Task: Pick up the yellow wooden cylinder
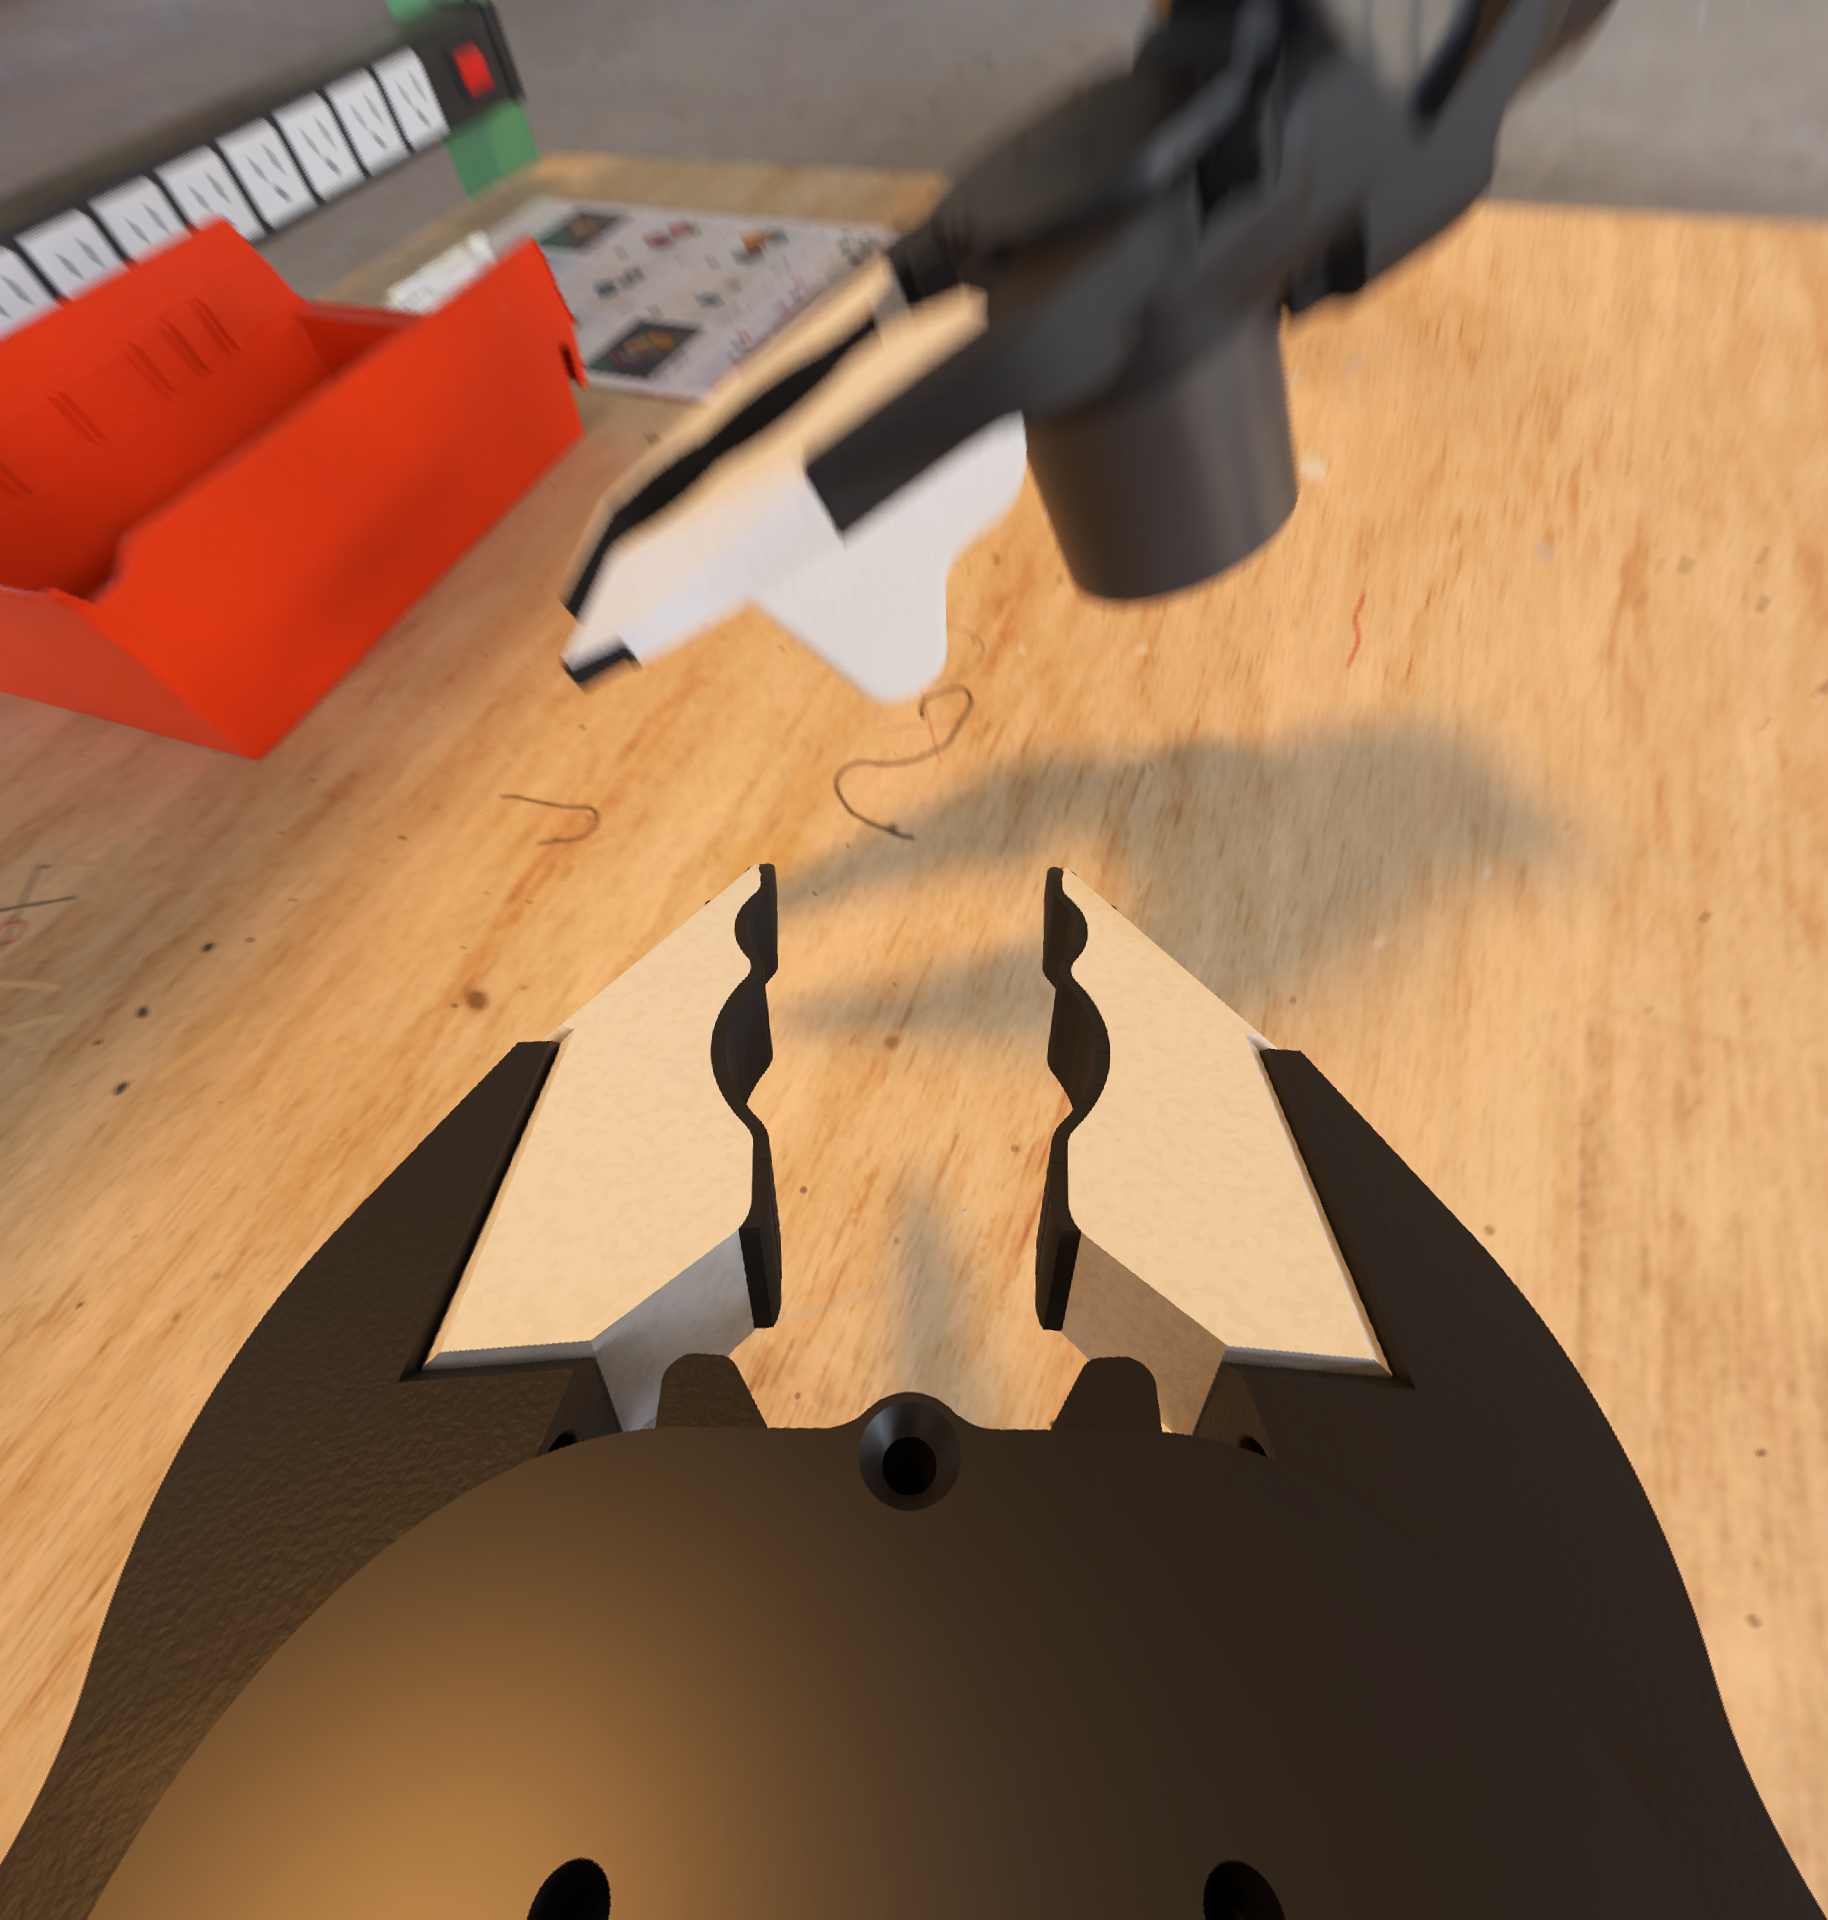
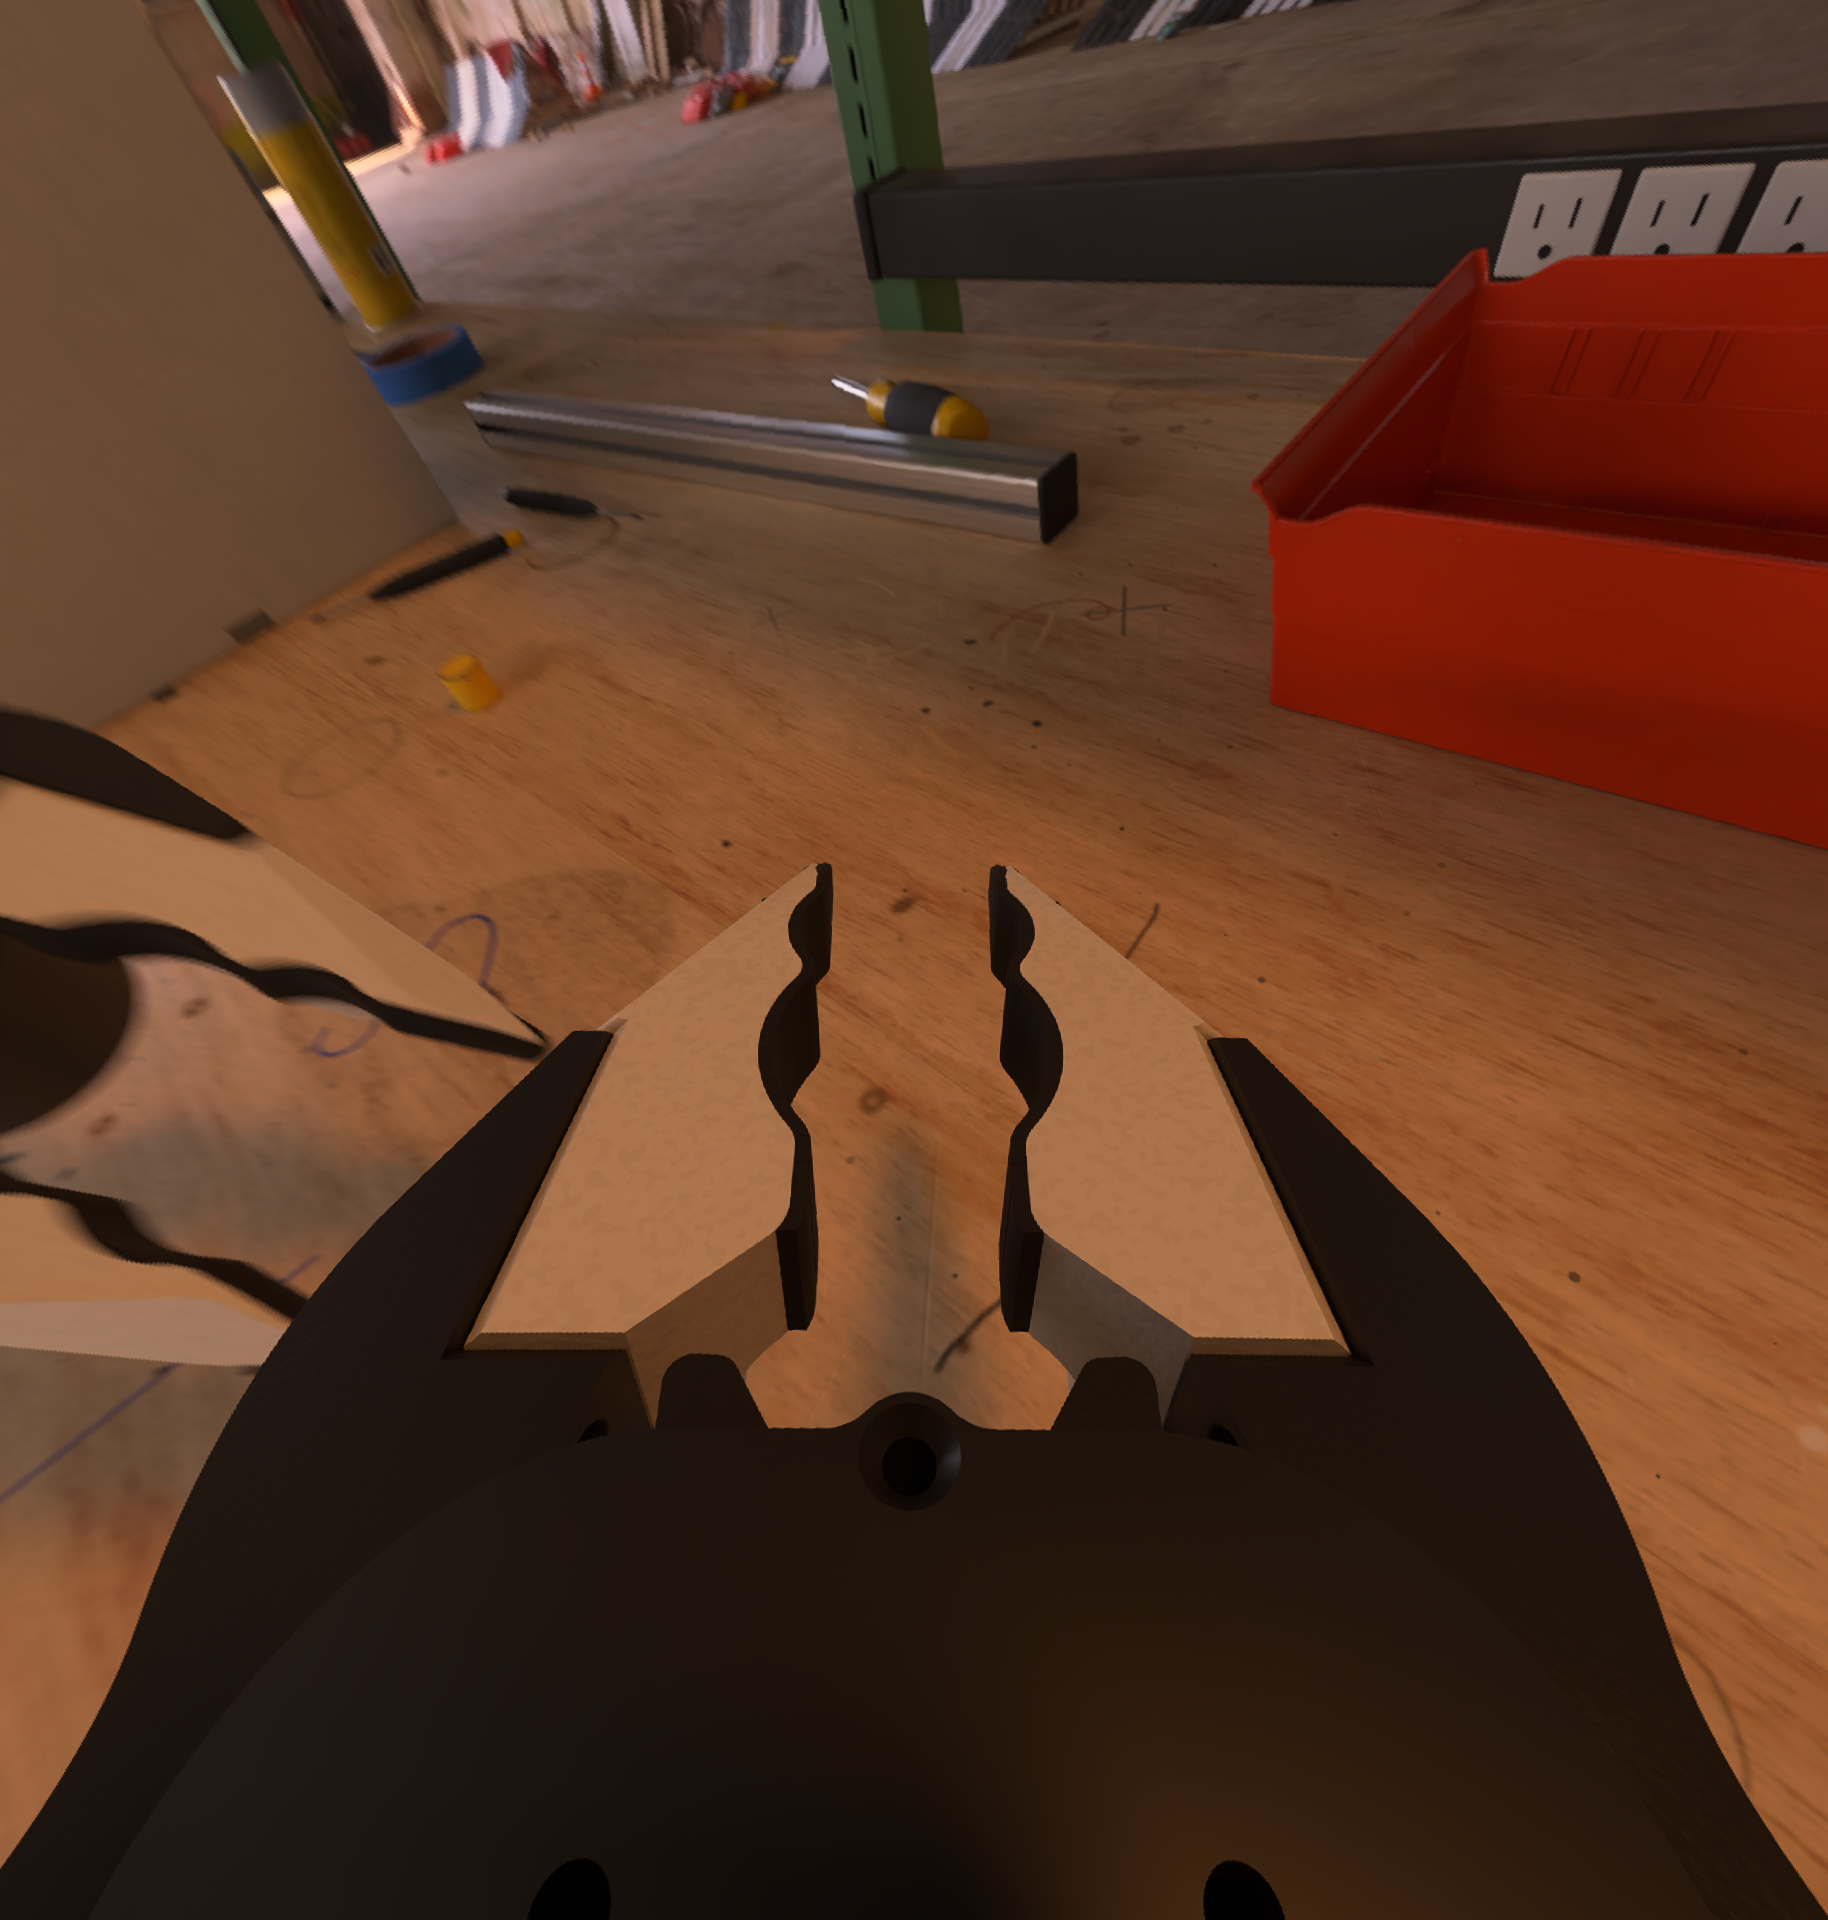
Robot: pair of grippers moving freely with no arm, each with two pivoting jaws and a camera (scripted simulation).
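The yellow wooden cylinder is small and stands on the wooden bench far ahead and to the left in the right wrist view. My right gripper is open and empty, well short of it and to its right. My left gripper is open and empty above bare bench. The cylinder does not show in the left wrist view. The right gripper shows blurred at the top of the left wrist view. The left gripper shows blurred at the left edge of the right wrist view.
A red bin stands to the right, also in the left wrist view. A metal bar, a screwdriver, blue tape, pens, a power strip and a beige panel lie around. A printed sheet lies beyond.
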